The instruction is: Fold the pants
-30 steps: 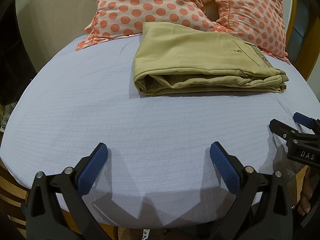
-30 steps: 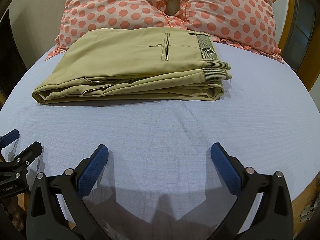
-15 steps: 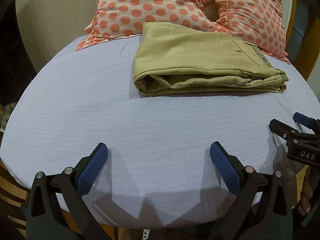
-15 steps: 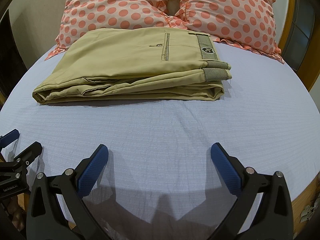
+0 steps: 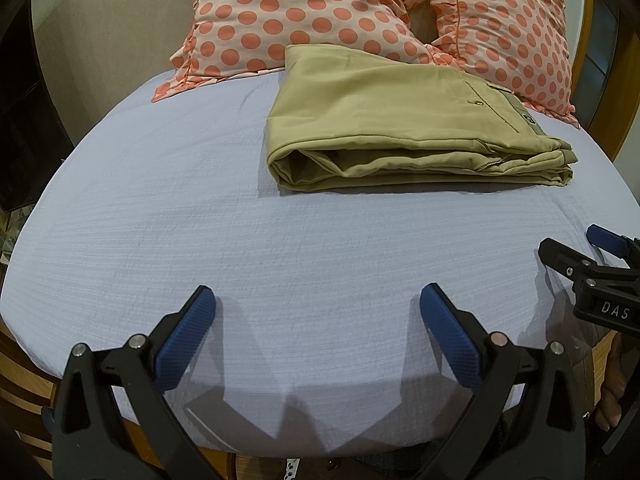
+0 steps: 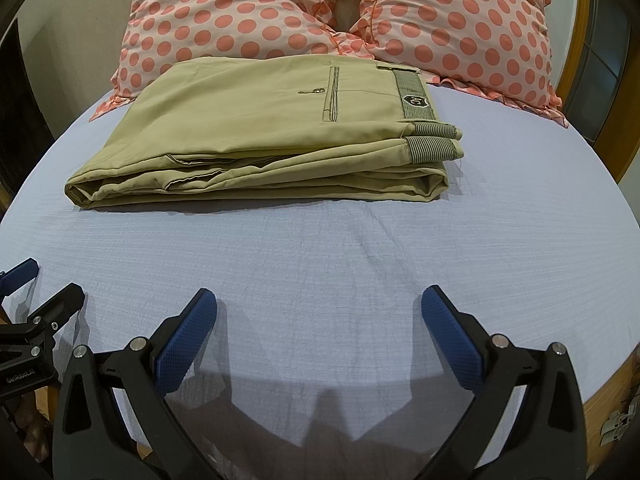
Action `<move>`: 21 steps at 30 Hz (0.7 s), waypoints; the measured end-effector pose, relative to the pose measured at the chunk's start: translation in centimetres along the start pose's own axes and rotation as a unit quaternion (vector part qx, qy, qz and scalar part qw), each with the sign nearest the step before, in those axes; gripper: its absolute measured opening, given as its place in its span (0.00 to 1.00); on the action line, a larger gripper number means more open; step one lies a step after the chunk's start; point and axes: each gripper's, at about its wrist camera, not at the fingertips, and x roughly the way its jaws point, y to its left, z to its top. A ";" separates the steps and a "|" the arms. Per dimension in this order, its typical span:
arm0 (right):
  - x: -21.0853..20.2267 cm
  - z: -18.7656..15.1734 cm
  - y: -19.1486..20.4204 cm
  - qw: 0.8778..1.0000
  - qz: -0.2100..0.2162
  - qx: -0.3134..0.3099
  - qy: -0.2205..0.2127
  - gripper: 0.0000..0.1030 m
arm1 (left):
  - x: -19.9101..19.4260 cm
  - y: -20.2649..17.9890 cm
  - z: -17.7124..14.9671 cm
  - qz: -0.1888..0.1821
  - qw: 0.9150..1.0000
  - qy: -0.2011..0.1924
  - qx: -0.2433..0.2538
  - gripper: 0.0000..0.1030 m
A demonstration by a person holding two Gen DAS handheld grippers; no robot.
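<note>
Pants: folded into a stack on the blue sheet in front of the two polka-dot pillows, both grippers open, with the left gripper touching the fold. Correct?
Not quite. The left gripper touches nothing: the left wrist view shows it open over bare blue sheet, well short of the pants. The rest holds: folded stack before the two polka-dot pillows, right gripper open too.

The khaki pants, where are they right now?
The pants lie folded on the blue bedsheet, just before the two polka-dot pillows, beyond both open grippers.

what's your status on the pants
Left gripper and right gripper open, empty. Pants folded by pillows. Nothing in the way.
</note>
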 end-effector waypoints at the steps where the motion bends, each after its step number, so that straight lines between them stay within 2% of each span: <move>1: 0.0 0.0 0.0 1.000 0.000 0.000 0.000 0.99 | 0.0 0.0 0.0 0.000 1.000 0.000 0.000 0.98; 21: 0.0 0.1 0.0 1.000 0.000 0.000 0.000 0.99 | 0.1 0.0 0.4 -0.002 1.000 0.012 0.000 0.98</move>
